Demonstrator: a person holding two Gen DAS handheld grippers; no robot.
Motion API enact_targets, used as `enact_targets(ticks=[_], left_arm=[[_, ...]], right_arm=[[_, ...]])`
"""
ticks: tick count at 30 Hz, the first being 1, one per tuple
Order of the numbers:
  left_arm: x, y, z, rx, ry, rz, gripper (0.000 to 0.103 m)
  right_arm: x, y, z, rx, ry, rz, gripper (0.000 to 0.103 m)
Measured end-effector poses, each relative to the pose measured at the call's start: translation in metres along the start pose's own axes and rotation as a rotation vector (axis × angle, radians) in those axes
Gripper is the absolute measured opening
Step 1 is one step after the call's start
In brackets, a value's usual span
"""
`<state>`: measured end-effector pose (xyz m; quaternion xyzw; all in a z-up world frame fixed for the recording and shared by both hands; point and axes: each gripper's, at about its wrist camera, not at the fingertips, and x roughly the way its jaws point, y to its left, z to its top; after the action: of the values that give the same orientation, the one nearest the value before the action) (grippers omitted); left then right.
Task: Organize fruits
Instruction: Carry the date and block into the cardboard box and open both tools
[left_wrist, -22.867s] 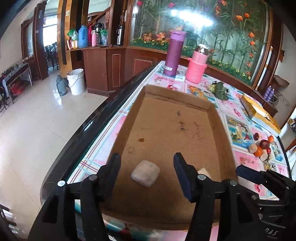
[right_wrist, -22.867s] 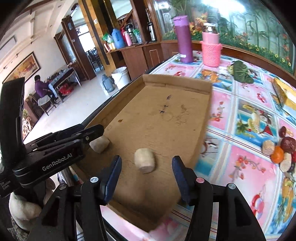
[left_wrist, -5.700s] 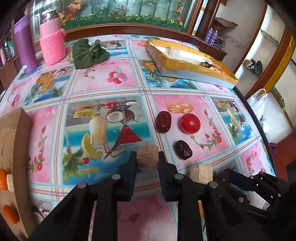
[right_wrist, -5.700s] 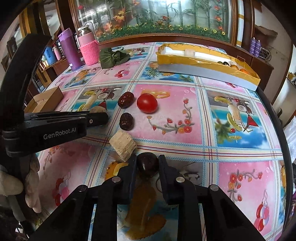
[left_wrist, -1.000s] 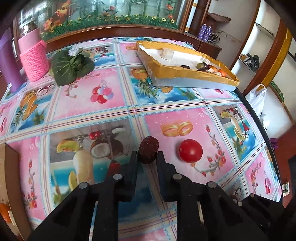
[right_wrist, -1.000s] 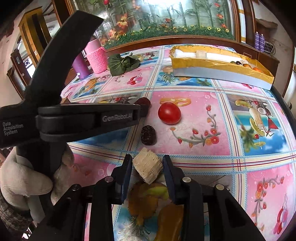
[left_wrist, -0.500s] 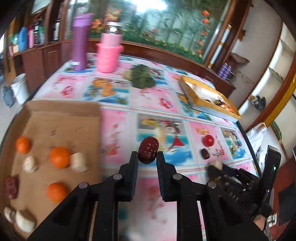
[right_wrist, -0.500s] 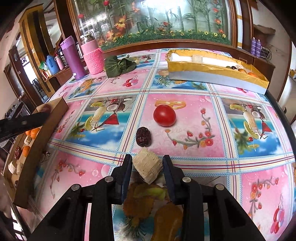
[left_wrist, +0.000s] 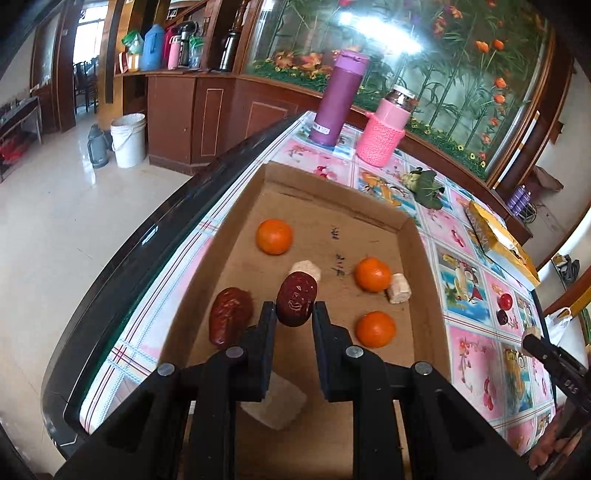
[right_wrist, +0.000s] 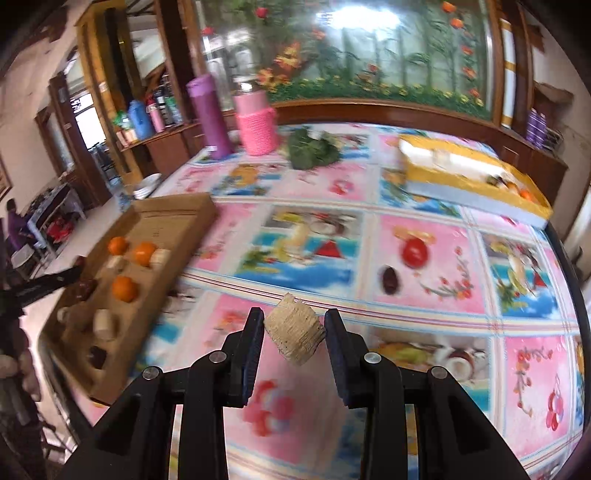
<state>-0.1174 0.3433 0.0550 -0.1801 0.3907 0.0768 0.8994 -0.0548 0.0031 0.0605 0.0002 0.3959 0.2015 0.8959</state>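
My left gripper (left_wrist: 294, 309) is shut on a dark red date (left_wrist: 296, 298) and holds it above the cardboard tray (left_wrist: 423, 280). In the tray lie three oranges (left_wrist: 274, 236), another red date (left_wrist: 230, 314) and several pale chunks (left_wrist: 399, 288). My right gripper (right_wrist: 294, 328) is shut on a pale fibrous chunk (right_wrist: 294, 336), held above the table to the right of the tray (right_wrist: 199, 214). A red tomato (right_wrist: 414, 251) and a dark date (right_wrist: 389, 277) lie on the tablecloth beyond it.
A purple flask (left_wrist: 338, 96) and a pink-sleeved jar (left_wrist: 386, 129) stand behind the tray. A green leaf bundle (right_wrist: 312, 148) and a yellow box (right_wrist: 472, 181) lie at the back. The table's dark edge (left_wrist: 155, 236) runs along the left, with floor below.
My left gripper has carried the date left, from over the tablecloth to over the tray. My right gripper has lifted its chunk and swung left; that view is blurred by motion.
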Motion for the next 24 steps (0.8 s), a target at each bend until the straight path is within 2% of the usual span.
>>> enact_targets(ticks=[4, 9, 14, 19, 24], left_arm=[[0.003, -0.004, 0.015, 0.062, 0.009, 0.006, 0.019], [0.020, -0.018, 0.037, 0.146, 0.058, 0.023, 0.019], [0.038, -0.013, 0.039, 0.182, 0.107, 0.083, 0.019], [0.037, -0.001, 0.029, 0.179, 0.127, 0.073, 0.019], [0.036, -0.009, 0.021, 0.205, 0.124, 0.062, 0.019]], right_arm=[[0.010, 0.049, 0.019, -0.063, 0.014, 0.105, 0.037], [0.045, 0.110, 0.035, -0.125, 0.076, 0.225, 0.037], [0.081, 0.147, 0.031, -0.186, 0.139, 0.235, 0.037], [0.094, 0.163, 0.021, -0.240, 0.173, 0.210, 0.037], [0.098, 0.170, 0.014, -0.259, 0.182, 0.194, 0.037]])
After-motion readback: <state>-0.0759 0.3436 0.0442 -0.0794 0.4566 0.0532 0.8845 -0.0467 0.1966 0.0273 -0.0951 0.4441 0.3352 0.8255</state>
